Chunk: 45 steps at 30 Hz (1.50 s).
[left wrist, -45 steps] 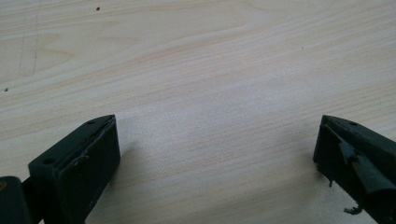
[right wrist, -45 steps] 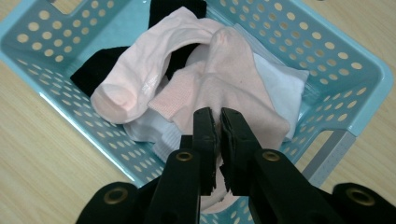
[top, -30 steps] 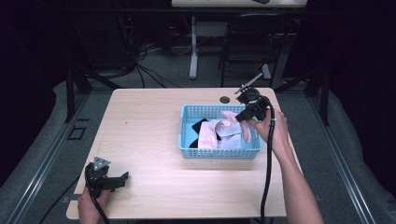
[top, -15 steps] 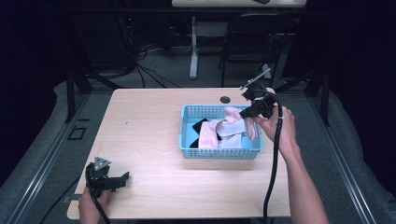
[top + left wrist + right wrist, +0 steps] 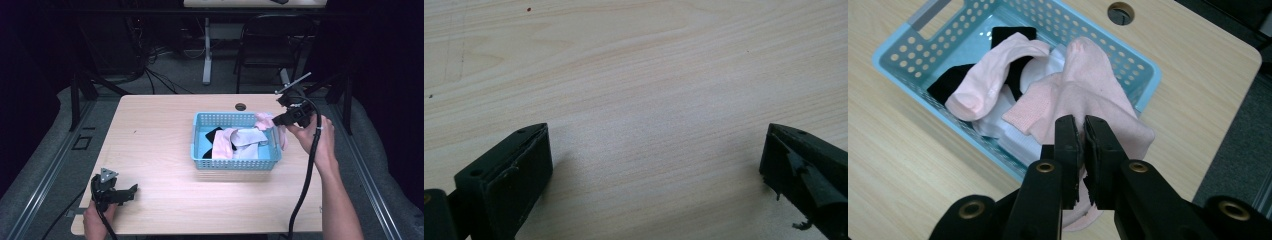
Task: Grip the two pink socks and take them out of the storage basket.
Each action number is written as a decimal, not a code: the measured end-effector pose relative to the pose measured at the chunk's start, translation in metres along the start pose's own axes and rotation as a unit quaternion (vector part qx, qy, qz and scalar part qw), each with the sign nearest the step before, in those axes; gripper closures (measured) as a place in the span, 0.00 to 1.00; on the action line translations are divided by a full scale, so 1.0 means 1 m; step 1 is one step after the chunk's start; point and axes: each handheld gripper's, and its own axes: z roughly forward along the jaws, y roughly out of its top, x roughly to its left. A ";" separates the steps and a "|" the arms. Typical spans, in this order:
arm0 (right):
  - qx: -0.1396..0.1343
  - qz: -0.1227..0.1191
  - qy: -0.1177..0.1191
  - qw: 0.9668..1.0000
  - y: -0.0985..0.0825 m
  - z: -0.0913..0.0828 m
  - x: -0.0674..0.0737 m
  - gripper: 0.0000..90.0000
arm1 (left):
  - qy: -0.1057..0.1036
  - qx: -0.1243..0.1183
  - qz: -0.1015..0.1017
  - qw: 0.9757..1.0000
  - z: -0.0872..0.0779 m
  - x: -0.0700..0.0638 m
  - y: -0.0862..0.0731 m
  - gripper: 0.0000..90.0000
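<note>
A light blue basket [image 5: 235, 161] [image 5: 903, 45] stands right of the table's middle, holding pink, white and black socks. My right gripper [image 5: 278, 120] [image 5: 1081, 125] is shut on a pink sock [image 5: 1088, 100] [image 5: 263, 121], which hangs from the jaws over the basket's right rim, lifted above the pile. A second pink sock [image 5: 990, 75] [image 5: 220, 144] lies in the basket over a black sock [image 5: 1013, 35] and a white sock [image 5: 248, 136]. My left gripper [image 5: 131, 190] [image 5: 656, 165] rests near the table's front left corner, jaws wide open over bare wood.
The wooden table [image 5: 150, 130] has a round cable hole [image 5: 241, 106] [image 5: 1121, 13] just behind the basket. A black chair [image 5: 270, 40] and cables stand on the floor beyond the far edge. The right table edge lies close to my right hand.
My right gripper has moved up and to the right with the pink sock, pulling it from inside the basket out over the right rim. The left gripper has stayed put.
</note>
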 end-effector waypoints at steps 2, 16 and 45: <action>0.000 0.009 -0.004 1.000 -0.005 -0.002 -0.007 0.94 | 0.000 0.000 0.000 1.000 0.000 0.000 0.000 0.01; 0.004 0.063 -0.017 0.998 -0.041 -0.003 -0.047 0.94 | 0.000 0.000 0.000 1.000 0.000 0.000 0.000 0.01; 0.069 0.152 -0.008 0.986 -0.088 0.052 -0.084 0.94 | 0.001 0.000 -0.001 1.000 0.000 0.000 0.000 0.01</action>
